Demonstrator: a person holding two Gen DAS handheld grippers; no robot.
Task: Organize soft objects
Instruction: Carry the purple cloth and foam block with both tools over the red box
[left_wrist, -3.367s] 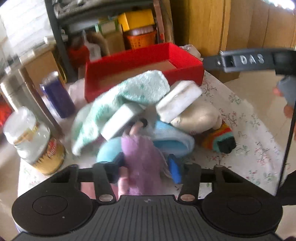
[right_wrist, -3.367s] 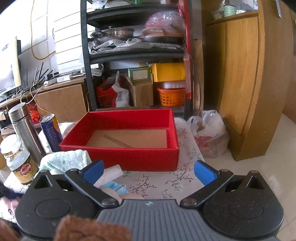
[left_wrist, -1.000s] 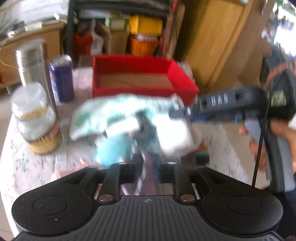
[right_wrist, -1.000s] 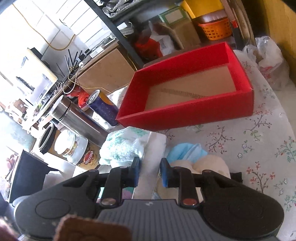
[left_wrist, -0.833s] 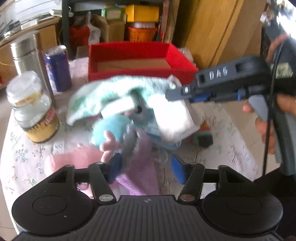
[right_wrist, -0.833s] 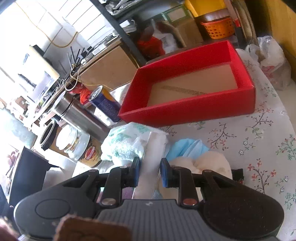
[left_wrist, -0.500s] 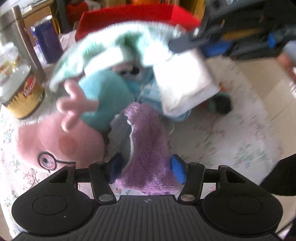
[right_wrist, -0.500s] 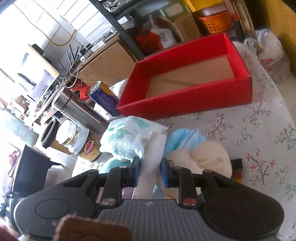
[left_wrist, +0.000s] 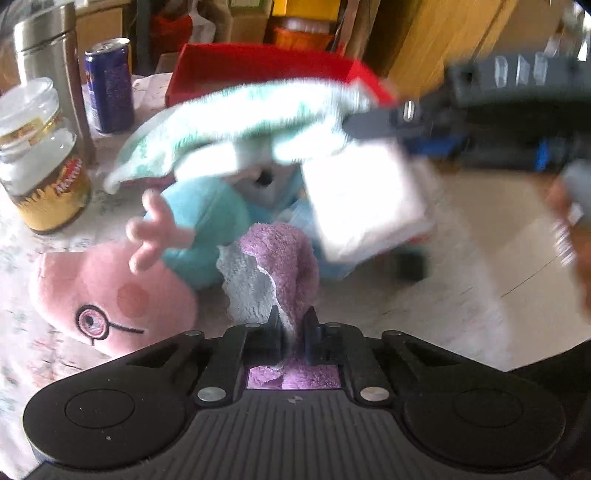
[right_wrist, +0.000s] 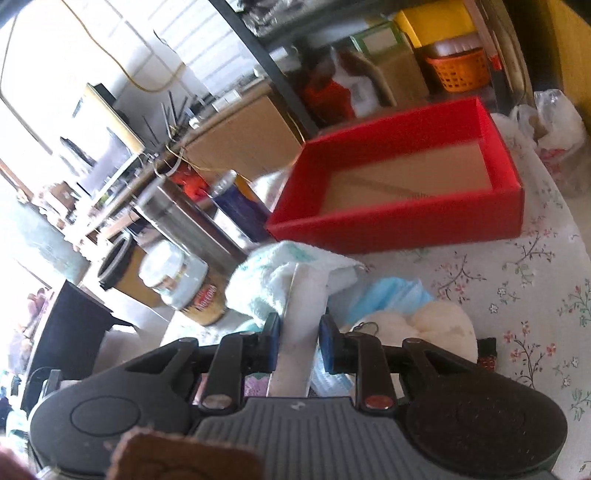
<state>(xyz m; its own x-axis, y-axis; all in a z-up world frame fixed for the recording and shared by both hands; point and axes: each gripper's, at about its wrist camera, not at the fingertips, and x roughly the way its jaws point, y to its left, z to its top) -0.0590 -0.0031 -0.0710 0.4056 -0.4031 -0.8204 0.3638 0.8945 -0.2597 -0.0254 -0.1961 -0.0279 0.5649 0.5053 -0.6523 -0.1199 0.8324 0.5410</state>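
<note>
My left gripper (left_wrist: 291, 325) is shut on a purple and grey fuzzy sock (left_wrist: 273, 266) at the near side of a pile of soft things. Beside it lies a pink plush pig (left_wrist: 110, 291) with a teal body (left_wrist: 207, 221). My right gripper (right_wrist: 298, 339) is shut on a white sponge (right_wrist: 304, 306) and holds it raised, with a white and green towel (right_wrist: 273, 273) draped over its far end. In the left wrist view the sponge (left_wrist: 365, 199) and towel (left_wrist: 236, 122) hang over the pile, blurred. A red open box (right_wrist: 406, 184) stands behind the pile.
A coffee jar (left_wrist: 40, 162), a steel flask (left_wrist: 51, 55) and a blue can (left_wrist: 110, 85) stand at the left. A blue face mask (right_wrist: 391, 291) and a cream plush (right_wrist: 417, 325) lie on the floral tablecloth (right_wrist: 535, 295). Shelves and cardboard boxes stand behind the table.
My left gripper opened, moved in over the purple sock and has shut on it. My right gripper stays shut on the sponge and has lifted it with the towel.
</note>
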